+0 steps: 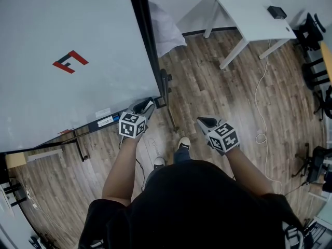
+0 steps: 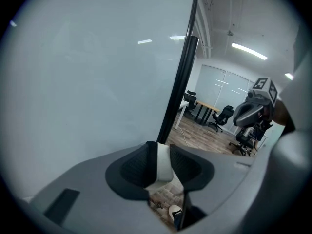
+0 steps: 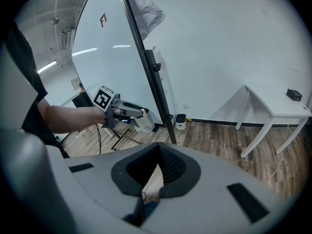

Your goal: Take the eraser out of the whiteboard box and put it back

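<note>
**Eraser (image 2: pixel 164 162) clamped at whiteboard (image 1: pixel 62 35) corner**

The left tool (image 1: pixel 147 106) is closed on the white eraser, holding it just beside the board's lower right corner, above the wooden floor (image 1: pixel 218 92). The right tool (image 1: pixel 206 122) hangs well apart from it, jaws together and holding nothing.

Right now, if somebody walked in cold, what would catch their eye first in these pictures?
The big whiteboard with its red logo fills the head view's left. By its lower edge the left gripper clamps a white eraser. The right gripper hangs empty, jaws together, over the wooden floor.
</note>
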A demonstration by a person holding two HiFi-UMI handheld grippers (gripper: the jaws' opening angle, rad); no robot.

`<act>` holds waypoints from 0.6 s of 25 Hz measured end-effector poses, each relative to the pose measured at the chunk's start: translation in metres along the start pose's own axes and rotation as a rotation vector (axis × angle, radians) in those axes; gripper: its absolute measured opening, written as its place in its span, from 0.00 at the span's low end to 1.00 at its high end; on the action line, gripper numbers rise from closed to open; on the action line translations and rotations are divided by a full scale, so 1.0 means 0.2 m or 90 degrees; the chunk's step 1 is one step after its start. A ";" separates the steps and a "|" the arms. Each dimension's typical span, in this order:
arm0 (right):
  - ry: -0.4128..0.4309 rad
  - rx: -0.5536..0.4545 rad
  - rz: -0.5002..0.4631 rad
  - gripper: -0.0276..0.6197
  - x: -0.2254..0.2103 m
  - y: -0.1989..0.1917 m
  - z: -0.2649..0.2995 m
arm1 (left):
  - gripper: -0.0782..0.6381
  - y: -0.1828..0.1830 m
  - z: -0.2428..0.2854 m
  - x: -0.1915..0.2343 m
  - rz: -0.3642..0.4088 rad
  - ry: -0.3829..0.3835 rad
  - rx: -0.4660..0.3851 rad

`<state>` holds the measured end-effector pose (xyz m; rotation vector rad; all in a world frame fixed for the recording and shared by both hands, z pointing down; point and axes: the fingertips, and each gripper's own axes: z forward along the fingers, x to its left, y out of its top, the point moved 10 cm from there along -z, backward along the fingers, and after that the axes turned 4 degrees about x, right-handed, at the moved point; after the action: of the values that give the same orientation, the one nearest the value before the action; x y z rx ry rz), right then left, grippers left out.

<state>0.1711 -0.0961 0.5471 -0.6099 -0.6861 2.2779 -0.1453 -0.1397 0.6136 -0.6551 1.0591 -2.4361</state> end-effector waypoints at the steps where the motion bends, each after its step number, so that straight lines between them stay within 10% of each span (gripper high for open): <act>1: -0.001 0.001 0.000 0.03 0.00 -0.01 0.00 | 0.31 0.00 0.00 0.00 -0.002 0.001 -0.001; 15: -0.003 -0.005 0.000 0.03 0.02 -0.03 -0.04 | 0.35 0.03 -0.01 -0.03 0.012 0.002 -0.015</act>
<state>0.1761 -0.0874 0.5431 -0.6083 -0.6987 2.2787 -0.1412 -0.1401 0.6060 -0.6468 1.0918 -2.4123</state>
